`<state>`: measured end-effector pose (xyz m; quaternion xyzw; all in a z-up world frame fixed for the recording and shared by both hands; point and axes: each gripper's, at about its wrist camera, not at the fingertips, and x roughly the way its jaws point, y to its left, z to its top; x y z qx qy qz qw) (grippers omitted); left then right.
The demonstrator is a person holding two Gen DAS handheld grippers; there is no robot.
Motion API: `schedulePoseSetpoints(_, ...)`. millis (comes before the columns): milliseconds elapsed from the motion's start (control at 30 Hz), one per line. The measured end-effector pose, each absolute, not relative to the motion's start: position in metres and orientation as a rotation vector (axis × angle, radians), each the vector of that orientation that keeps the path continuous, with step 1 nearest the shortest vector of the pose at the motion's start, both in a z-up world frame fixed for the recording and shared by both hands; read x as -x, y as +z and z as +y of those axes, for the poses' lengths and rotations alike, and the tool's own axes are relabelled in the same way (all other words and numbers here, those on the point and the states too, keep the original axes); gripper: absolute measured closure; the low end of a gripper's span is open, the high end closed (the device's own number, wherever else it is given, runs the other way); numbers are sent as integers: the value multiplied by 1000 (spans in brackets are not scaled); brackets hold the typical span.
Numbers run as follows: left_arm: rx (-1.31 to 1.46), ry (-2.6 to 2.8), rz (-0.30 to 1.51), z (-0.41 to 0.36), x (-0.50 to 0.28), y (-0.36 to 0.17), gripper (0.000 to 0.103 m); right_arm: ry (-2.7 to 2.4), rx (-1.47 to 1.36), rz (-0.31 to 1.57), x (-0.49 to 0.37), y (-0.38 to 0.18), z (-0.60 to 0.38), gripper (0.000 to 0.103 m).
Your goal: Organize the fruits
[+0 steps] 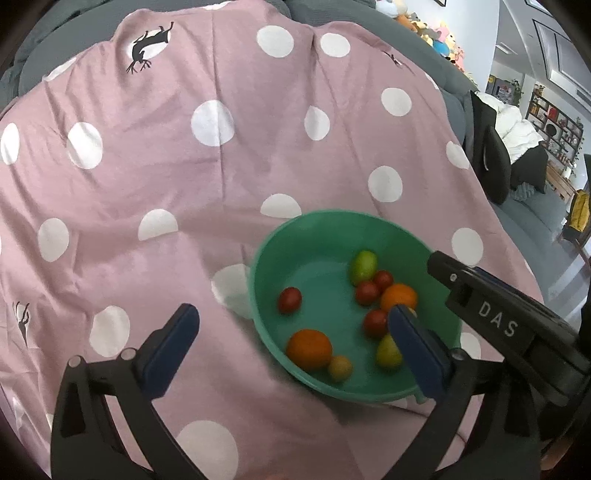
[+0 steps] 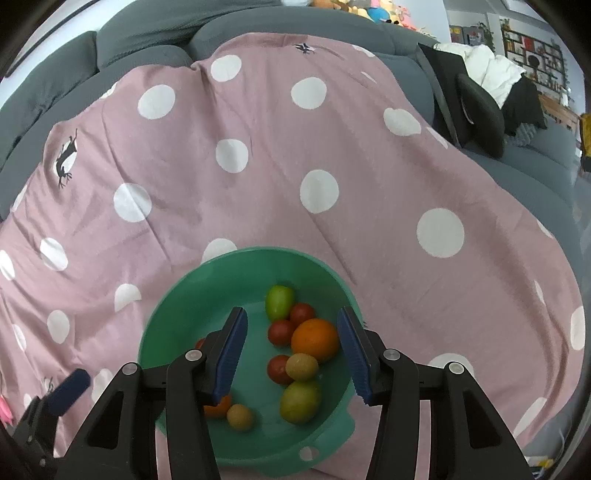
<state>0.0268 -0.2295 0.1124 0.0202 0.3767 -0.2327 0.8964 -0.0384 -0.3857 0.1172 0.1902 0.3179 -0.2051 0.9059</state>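
Fruits (image 2: 315, 339) clustered in green bowl (image 2: 177, 295), long axes mixed; both hand-held grippers (image 2: 291, 354) released.

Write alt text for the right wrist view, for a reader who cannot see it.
The open right gripper hovers empty over a green bowl holding small red, green, yellow and orange fruits, the largest an orange. The bowl sits on a pink polka-dot cloth spread over a grey sofa; the left gripper's fingertip shows at lower left.

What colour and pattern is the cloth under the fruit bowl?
The cloth is dusty pink with large white dots; the right wrist view shows it best, under the green bowl.
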Motion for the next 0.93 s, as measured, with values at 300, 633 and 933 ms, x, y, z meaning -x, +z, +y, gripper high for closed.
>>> schedulePoseSetpoints(300,-38,-488,800,-230,-25,111,1,-444,-391,674,36,115,-387,51)
schedulePoseSetpoints(633,-45,-482,799,-229,-25,112,1,-447,-391,677,37,114,-387,51)
schedulePoseSetpoints(933,-45,-478,790,-227,-23,115,1,-447,-389,675,37,115,-388,51)
